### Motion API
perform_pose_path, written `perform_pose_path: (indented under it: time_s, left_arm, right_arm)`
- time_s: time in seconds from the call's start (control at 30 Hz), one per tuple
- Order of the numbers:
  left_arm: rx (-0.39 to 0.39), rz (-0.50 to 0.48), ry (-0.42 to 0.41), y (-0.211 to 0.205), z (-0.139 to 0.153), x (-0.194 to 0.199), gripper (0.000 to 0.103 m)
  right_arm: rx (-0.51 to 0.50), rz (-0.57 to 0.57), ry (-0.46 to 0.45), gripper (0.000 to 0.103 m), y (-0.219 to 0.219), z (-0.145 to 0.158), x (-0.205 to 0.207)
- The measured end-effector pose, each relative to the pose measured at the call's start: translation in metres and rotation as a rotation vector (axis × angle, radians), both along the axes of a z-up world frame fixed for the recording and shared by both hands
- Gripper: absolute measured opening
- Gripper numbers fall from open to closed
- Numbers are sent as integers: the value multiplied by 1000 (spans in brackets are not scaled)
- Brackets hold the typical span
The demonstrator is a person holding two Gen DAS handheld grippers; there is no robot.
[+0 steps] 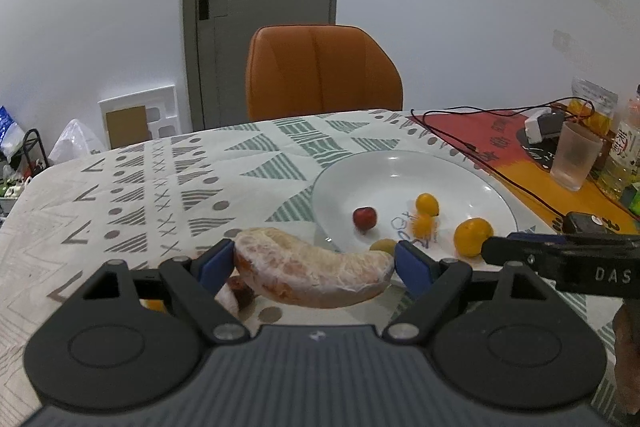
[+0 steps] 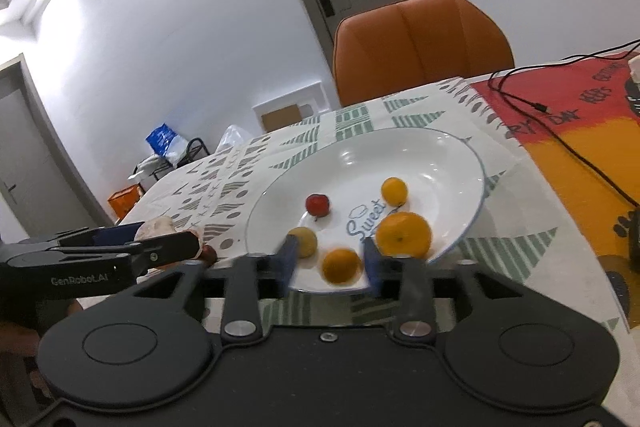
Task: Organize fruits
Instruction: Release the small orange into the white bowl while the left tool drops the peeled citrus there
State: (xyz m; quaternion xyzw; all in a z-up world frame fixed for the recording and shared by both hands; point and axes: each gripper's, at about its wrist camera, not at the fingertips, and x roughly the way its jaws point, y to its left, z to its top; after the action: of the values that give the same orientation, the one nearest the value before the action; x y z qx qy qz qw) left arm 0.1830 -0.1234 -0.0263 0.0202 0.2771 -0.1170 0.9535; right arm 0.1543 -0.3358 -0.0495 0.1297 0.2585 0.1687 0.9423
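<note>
The left gripper (image 1: 314,263) clamps its jaws on a peeled citrus segment (image 1: 312,277) at lower centre, short of the white plate (image 1: 400,163); the right gripper (image 2: 330,265) has jaws parted around a blurred small orange fruit (image 2: 341,265) over the plate's near rim, seemingly just let go. Next, the segment needs carrying onto the plate; the right gripper and the tangerine (image 2: 404,234) crowd the near side.

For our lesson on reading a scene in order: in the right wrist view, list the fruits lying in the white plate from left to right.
Small yellow-green round fruit → small red round fruit → blurred small orange round fruit → small yellow-orange round fruit at the back → large orange mandarin, all in the white ceramic plate.
</note>
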Motion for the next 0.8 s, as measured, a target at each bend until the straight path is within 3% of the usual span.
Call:
perform_pose_path:
  time_s: [0.8]
  left_arm:
    - [31,-103,18,-69,-4,26,85]
  right_arm:
    - [79,-77,-6,47,-54,-4,-11]
